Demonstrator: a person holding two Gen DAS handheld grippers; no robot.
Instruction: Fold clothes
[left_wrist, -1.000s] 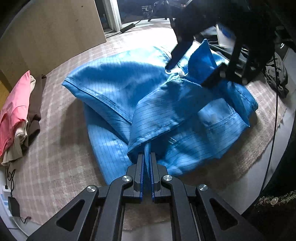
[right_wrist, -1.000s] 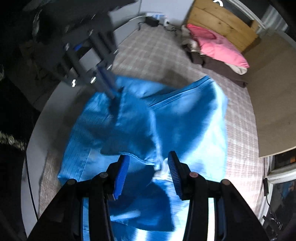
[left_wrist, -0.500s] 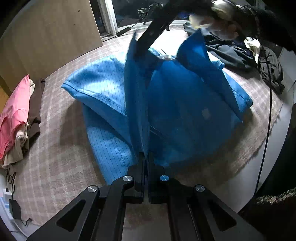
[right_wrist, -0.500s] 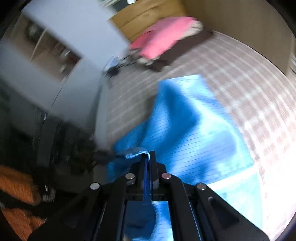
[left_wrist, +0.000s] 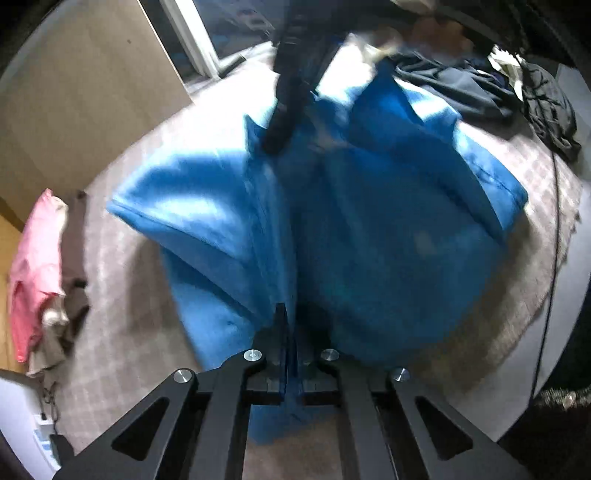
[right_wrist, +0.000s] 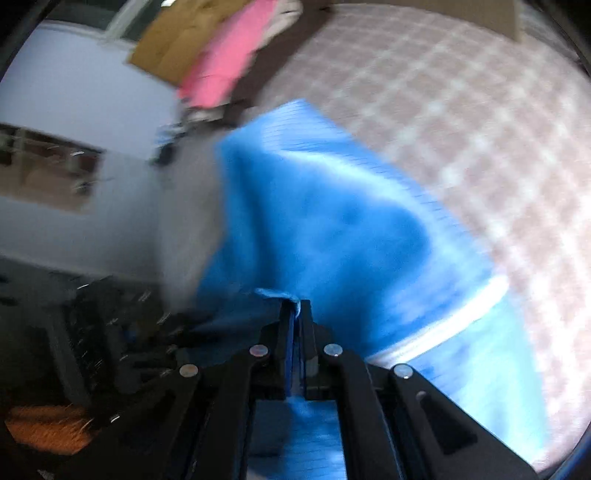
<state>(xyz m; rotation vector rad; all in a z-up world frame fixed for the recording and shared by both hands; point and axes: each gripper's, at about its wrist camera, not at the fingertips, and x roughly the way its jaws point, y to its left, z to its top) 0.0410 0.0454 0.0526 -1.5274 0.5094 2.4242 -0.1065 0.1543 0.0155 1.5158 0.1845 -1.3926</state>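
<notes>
The left gripper (left_wrist: 291, 332) is pinched tight on an edge of the blue garment (left_wrist: 369, 240), cloth showing between its closed fingers at 6 o'clock of the left wrist view; the right gripper (right_wrist: 297, 314) is likewise clamped on a bunched fold of the same blue garment (right_wrist: 332, 229). From the left view the right gripper (left_wrist: 284, 125) stands at 12 o'clock, its held edge raised above the pile. A second ago that right gripper was open and hovering over the cloth — half a second ago it had closed, and now both hold fabric and the near layer is drawn up into a taut, blurred sheet between them. I judge a fold is being carried over, with the rest of the garment lying on the checked rug (left_wrist: 122, 332). Outward, a stack of pink and brown clothes (left_wrist: 37, 273) lies at 9 o'clock, and dark clothes (left_wrist: 480, 88) are heaped at 1 o'clock.
</notes>
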